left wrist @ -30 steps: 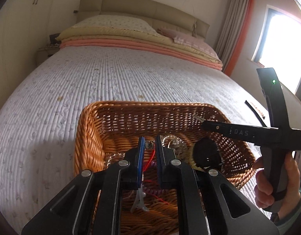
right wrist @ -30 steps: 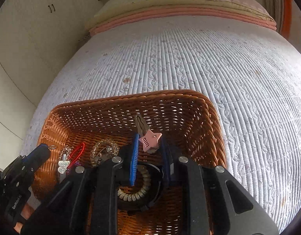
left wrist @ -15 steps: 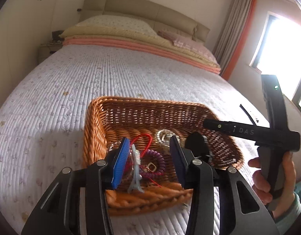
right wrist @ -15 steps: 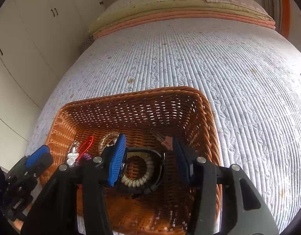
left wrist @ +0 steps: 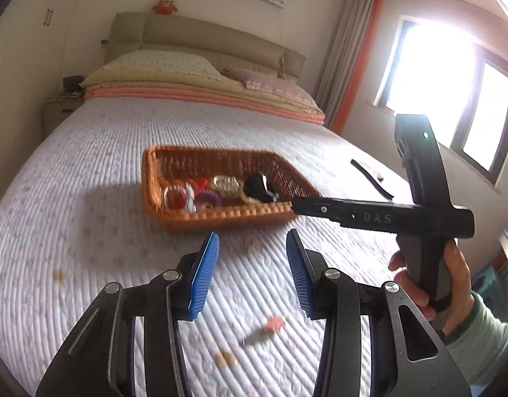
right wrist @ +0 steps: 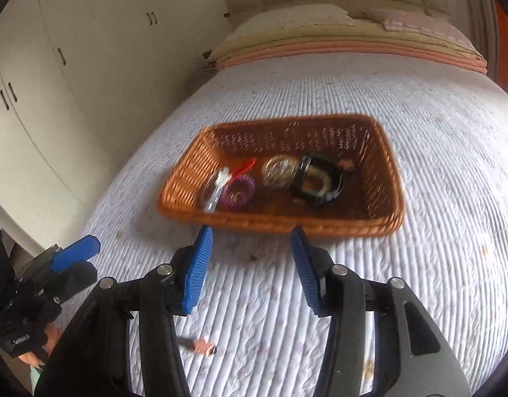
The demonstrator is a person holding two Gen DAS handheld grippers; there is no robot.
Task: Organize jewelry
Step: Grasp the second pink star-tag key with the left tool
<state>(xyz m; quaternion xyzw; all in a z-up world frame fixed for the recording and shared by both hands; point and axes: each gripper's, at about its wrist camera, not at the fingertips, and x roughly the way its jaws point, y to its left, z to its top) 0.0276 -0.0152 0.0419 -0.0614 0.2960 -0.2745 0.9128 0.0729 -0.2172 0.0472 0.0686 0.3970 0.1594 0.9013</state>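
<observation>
A wicker basket (right wrist: 270, 223) sits on the quilted bed and holds a purple spiral hair tie (right wrist: 239, 192), a red cord (right wrist: 244, 167), a crystal bracelet (right wrist: 280, 170), a black band (right wrist: 316, 182) and a pink star clip (right wrist: 346, 164). Another pink star clip (right wrist: 201, 345) lies on the quilt on the near side of the basket, also in the left wrist view (left wrist: 267, 329). My right gripper (right wrist: 250, 231) hovers open and empty short of the basket's near rim. My left gripper (left wrist: 252, 235) is likewise open and empty, with the basket (left wrist: 174, 211) beyond it.
A hand (left wrist: 436, 281) holds the right gripper (left wrist: 300, 205) to the right of the basket. A black strip (left wrist: 369, 182) lies on the quilt at the right. Pillows and folded blankets lie at the headboard. White wardrobes stand left of the bed (right wrist: 452, 198).
Both grippers opened and left their items in the basket: the right let go of a pink star clip. Both then pulled back from the basket over the near quilt.
</observation>
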